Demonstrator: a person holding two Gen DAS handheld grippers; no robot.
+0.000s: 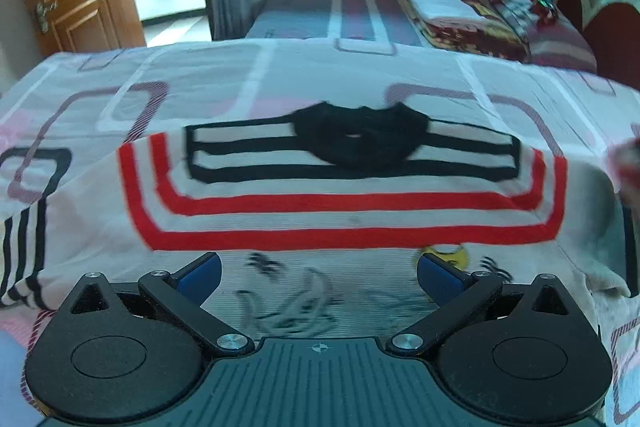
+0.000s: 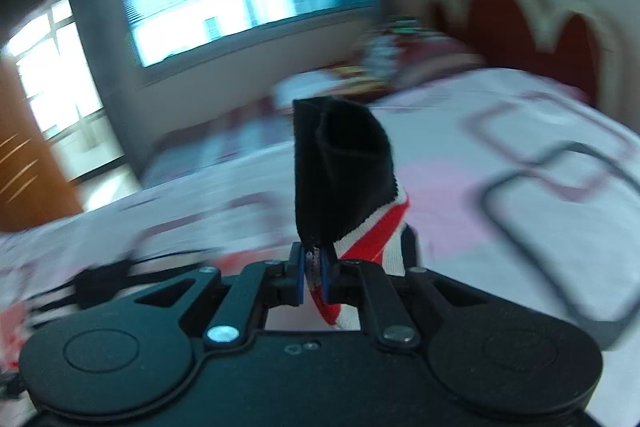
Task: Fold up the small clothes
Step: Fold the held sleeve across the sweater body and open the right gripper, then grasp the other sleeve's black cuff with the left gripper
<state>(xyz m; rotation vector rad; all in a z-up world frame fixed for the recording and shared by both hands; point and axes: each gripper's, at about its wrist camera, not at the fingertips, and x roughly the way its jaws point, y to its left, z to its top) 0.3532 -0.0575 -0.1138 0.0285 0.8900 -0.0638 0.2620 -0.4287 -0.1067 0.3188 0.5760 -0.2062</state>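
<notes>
Lying beyond the sweater (image 1: 340, 211), folded bedding (image 1: 452, 19) crowds the headboard (image 1: 600, 27).

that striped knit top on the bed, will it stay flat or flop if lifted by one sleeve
Probably floppy: the white knit top with red and black stripes drapes softly over the patterned bedsheet. Its black-cuffed sleeve, pinched in the right hand-held gripper, curls and bends on itself. It looks light, so the rest would likely trail and bunch rather than stay flat.
</notes>
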